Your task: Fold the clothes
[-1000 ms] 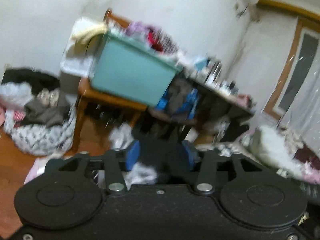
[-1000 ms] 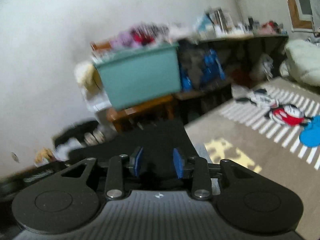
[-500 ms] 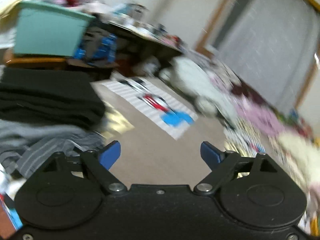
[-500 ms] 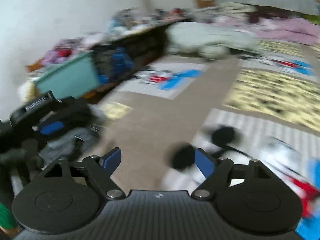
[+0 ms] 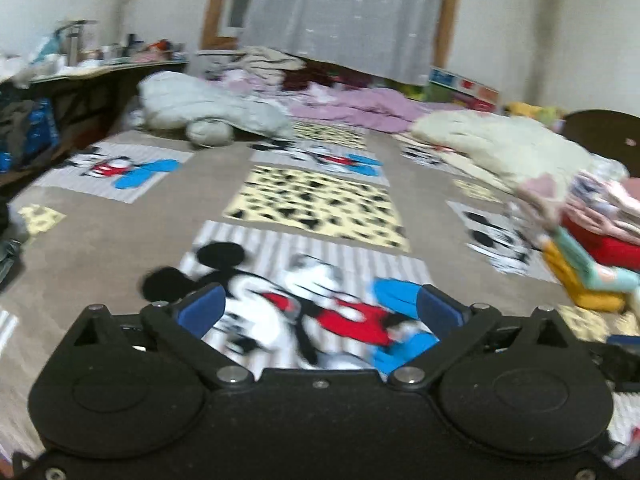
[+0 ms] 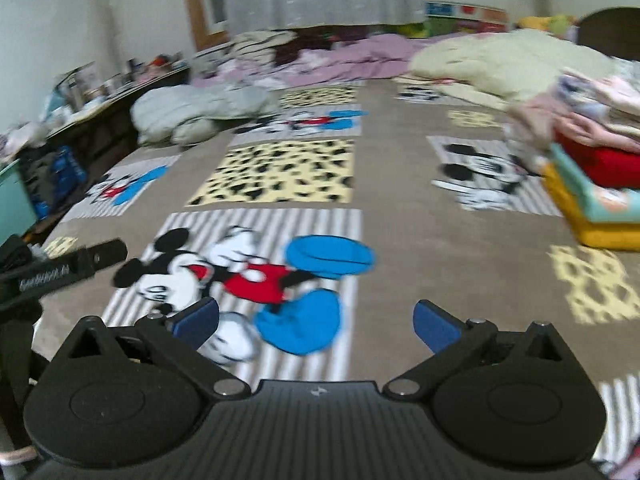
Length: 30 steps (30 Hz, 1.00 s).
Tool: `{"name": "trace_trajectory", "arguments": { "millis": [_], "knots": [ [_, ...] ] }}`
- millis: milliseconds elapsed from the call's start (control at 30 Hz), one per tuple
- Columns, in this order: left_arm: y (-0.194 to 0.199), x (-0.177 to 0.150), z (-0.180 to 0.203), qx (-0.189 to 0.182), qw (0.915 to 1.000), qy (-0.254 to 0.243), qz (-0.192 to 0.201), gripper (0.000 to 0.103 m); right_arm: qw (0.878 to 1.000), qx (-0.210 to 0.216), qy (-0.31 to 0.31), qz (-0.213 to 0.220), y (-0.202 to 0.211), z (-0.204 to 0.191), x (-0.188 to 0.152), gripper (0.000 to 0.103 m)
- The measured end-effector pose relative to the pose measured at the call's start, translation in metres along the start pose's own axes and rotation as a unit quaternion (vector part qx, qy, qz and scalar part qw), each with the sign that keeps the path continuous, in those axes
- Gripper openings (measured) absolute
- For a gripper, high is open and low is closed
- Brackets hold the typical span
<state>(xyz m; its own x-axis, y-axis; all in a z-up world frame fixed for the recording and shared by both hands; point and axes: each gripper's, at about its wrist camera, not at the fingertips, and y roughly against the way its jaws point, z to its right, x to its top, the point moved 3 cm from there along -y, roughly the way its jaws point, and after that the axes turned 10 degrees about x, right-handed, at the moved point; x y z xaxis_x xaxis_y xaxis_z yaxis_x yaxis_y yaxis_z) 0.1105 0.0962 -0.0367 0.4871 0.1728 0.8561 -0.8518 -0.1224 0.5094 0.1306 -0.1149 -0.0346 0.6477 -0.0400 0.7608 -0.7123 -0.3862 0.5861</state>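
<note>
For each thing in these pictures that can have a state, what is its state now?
Left tool: jaws opening, nothing between them.
Right tool: jaws opening, nothing between them.
Clothes stack: folded, piled at the right on the cover.
Bed cover: spread flat, bare in the middle.
Grey bedding: bunched in a heap.
Curtain: drawn shut.

You are in a lived-in home bedroom; a cartoon-print blanket [image 6: 392,208] covers the wide bed; rumpled bedding [image 5: 360,110] lies by the curtained window [image 5: 340,12]; folded clothes [image 6: 600,160] stack at the right; a cluttered shelf [image 5: 100,60] lines the left wall.
</note>
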Motion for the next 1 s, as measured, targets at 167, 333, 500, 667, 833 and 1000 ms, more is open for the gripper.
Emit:
{"name": "trace_trajectory", "arguments": {
  "millis": [167,333,500,667,833,1000],
  "knots": [
    [0.026,-0.011,0.048,-0.032,0.9988,-0.034,0.013,0.103,0.999,-0.037,-0.010,0.010,0.035,0.030,-0.011,0.103],
    [0.038,-0.011,0.087,-0.029,0.9976,-0.060,0.019,0.103,0.997,-0.072,-0.006,0.026,0.063,0.052,-0.021,0.103],
    [0.041,-0.016,0.114,-0.018,0.9970,-0.075,-0.001,0.103,0.995,-0.093,-0.007,0.037,0.086,0.071,-0.028,0.103],
    [0.056,-0.025,0.126,-0.005,0.9936,-0.113,-0.004,0.103,0.993,-0.104,-0.025,0.046,0.103,0.089,-0.034,0.103],
    [0.074,-0.031,0.126,0.005,0.9915,-0.130,0.000,0.103,0.993,-0.104,-0.030,0.039,0.111,0.088,-0.044,0.103],
    [0.090,-0.032,0.111,0.020,0.9918,-0.126,0.007,0.103,0.995,-0.095,-0.016,0.033,0.117,0.071,-0.049,0.103]
  ]
}}
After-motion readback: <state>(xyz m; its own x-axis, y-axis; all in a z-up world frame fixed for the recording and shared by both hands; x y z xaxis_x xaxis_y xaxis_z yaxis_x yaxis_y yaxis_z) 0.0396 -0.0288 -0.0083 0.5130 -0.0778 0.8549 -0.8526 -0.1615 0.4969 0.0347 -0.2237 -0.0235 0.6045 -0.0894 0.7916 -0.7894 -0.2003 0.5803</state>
